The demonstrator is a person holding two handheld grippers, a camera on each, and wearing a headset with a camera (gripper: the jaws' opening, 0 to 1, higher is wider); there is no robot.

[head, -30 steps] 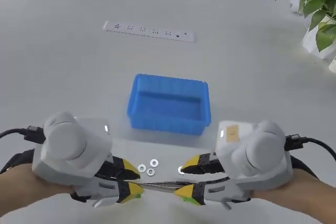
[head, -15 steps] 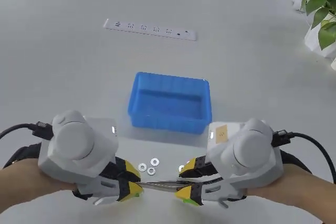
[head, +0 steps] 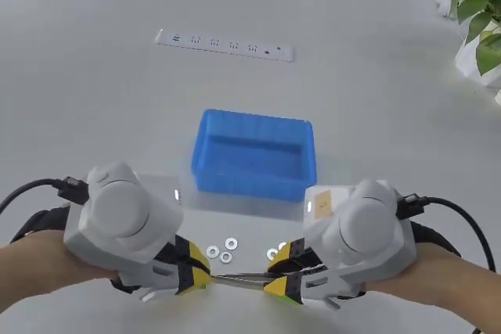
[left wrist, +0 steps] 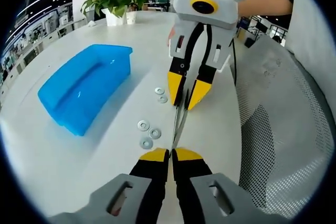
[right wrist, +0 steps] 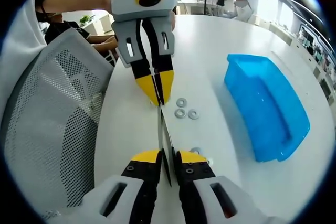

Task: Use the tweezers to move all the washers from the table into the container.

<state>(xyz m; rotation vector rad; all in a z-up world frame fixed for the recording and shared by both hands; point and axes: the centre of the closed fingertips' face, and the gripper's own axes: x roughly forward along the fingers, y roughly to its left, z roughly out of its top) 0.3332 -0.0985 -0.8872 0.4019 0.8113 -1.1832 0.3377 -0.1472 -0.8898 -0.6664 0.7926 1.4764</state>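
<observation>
On the bench (head: 94, 99), with the bin (head: 253, 154) beyond, the left gripper (head: 198, 276) and right gripper (head: 279, 279) each have fingers clamped on one end of the tweezers (head: 239, 278), just near of the washers (head: 225, 256), so an uneven pull could twist the tweezers loose.

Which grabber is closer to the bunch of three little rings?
Left. The left gripper has its tips right beside the three washers. The right gripper is farther off, by two other washers, at the far end of the tweezers both hold.
</observation>
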